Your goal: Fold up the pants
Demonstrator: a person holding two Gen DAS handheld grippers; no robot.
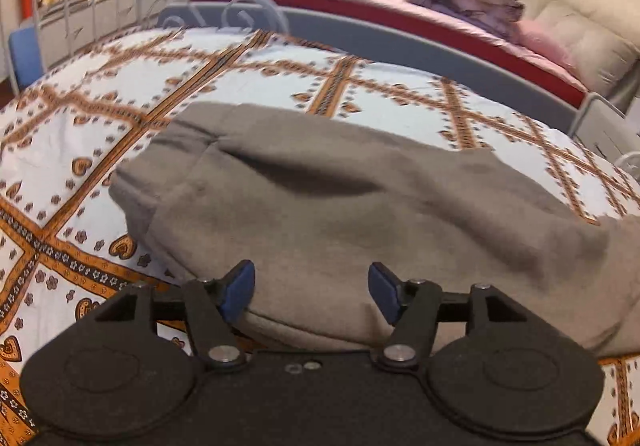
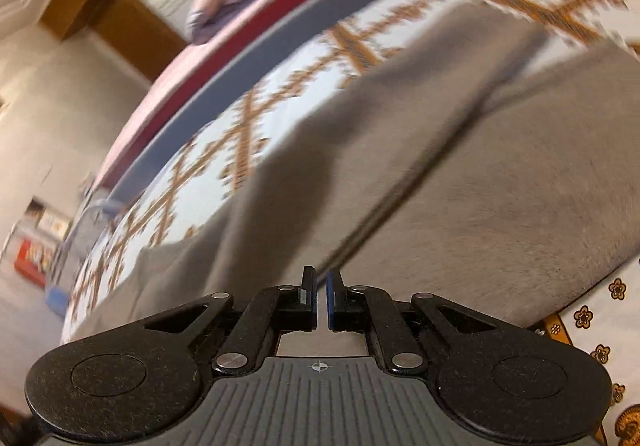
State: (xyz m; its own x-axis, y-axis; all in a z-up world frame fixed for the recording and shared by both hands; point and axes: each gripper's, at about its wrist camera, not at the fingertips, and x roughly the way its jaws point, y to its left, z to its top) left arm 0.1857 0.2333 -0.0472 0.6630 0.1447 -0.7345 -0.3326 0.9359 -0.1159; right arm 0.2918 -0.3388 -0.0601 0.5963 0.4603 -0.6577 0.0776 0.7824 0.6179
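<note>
Left wrist view: the grey pants point(image 1: 320, 198) lie on the patterned bedspread point(image 1: 80, 150), directly ahead of the left gripper point(image 1: 311, 290), long axis running left to right; its jaws stand apart, the near fold edge between them, unpinched. Right wrist view: the right gripper point(image 2: 321, 300) is closed, apparently empty, above soft, fleecy, doubled fabric.

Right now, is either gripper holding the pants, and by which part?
Neither holds anything. The left gripper is open over the near folded edge of the gray pants, pads clear. The right gripper is shut with nothing between its pads.
</note>
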